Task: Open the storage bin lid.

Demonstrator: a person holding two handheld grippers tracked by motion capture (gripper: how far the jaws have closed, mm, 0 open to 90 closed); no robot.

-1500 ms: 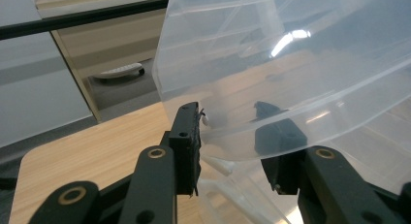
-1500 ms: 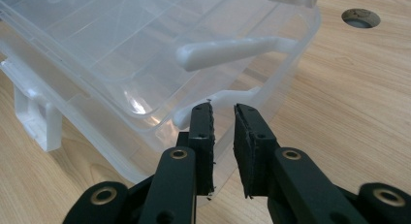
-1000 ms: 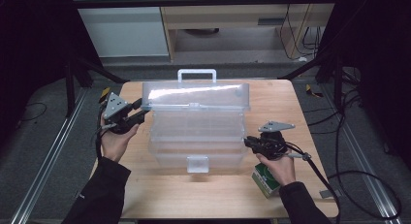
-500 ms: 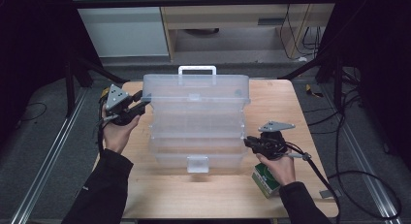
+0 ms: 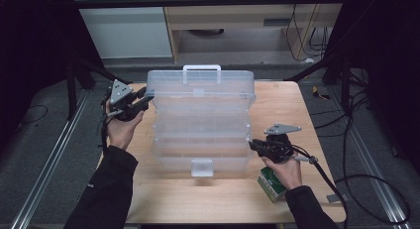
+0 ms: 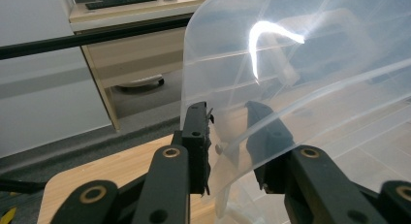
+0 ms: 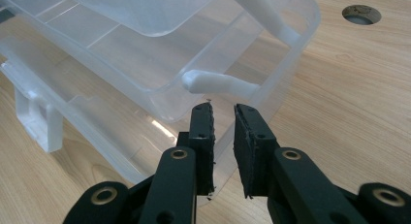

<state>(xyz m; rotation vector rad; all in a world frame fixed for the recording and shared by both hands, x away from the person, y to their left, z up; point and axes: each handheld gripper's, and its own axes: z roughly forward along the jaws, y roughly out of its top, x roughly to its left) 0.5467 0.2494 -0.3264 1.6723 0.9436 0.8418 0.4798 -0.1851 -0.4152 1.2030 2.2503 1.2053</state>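
Looks like the clear organizer box (image 5: 202,125), mid-table, is having its lid (image 6: 291,64) swung, so the left gripper (image 6: 228,146), clamped on the lid's edge, should arc gently while the right gripper (image 7: 224,124), jaws slightly apart and empty, steadies the base.

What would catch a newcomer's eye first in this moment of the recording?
The large clear plastic organizer box in the middle of the wooden table, its lid raised at the far side. The left gripper pinches the lid's left edge, while the right gripper sits at the box's near right corner, fingers slightly parted around its rim. A green packet lies under the right hand.
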